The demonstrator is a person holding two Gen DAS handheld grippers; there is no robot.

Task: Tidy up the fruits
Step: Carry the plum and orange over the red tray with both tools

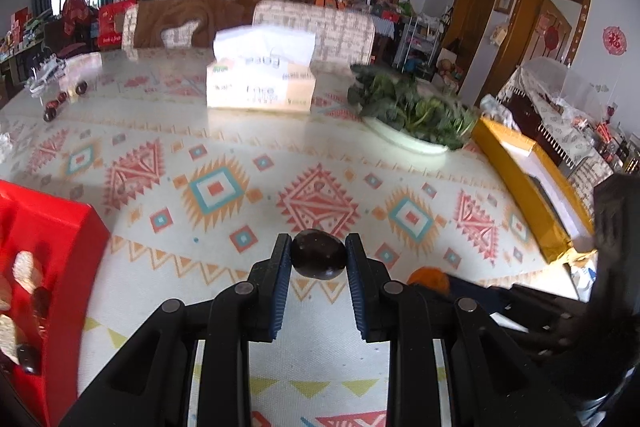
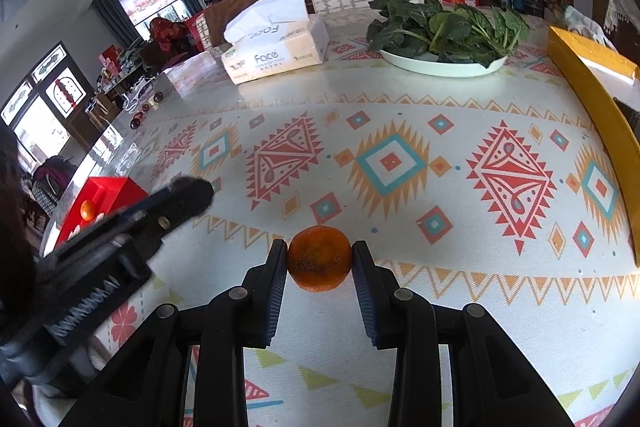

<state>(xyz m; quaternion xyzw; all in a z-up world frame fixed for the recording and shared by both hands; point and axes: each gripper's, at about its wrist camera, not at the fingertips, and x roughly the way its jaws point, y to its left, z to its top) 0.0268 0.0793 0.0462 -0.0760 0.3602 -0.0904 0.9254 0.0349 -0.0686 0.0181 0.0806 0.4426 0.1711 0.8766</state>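
Observation:
My left gripper (image 1: pixel 318 255) is shut on a dark brown round fruit (image 1: pixel 318 254) and holds it above the patterned tablecloth. My right gripper (image 2: pixel 319 259) is shut on a small orange mandarin (image 2: pixel 319 258); the mandarin also shows in the left wrist view (image 1: pixel 430 277). A red compartment tray (image 1: pixel 52 227) sits at the left and holds several dark fruits and pale pieces. In the right wrist view the tray (image 2: pixel 112 187) has an orange fruit (image 2: pixel 87 209) in it, and the left gripper's body (image 2: pixel 120 227) reaches across in front of it.
A tissue box (image 1: pixel 260 79), a white plate of leafy greens (image 1: pixel 412 111) and a long yellow box (image 1: pixel 528 183) stand on the far and right side of the table. Several dark fruits (image 1: pixel 60 103) lie at the far left. Chairs stand behind the table.

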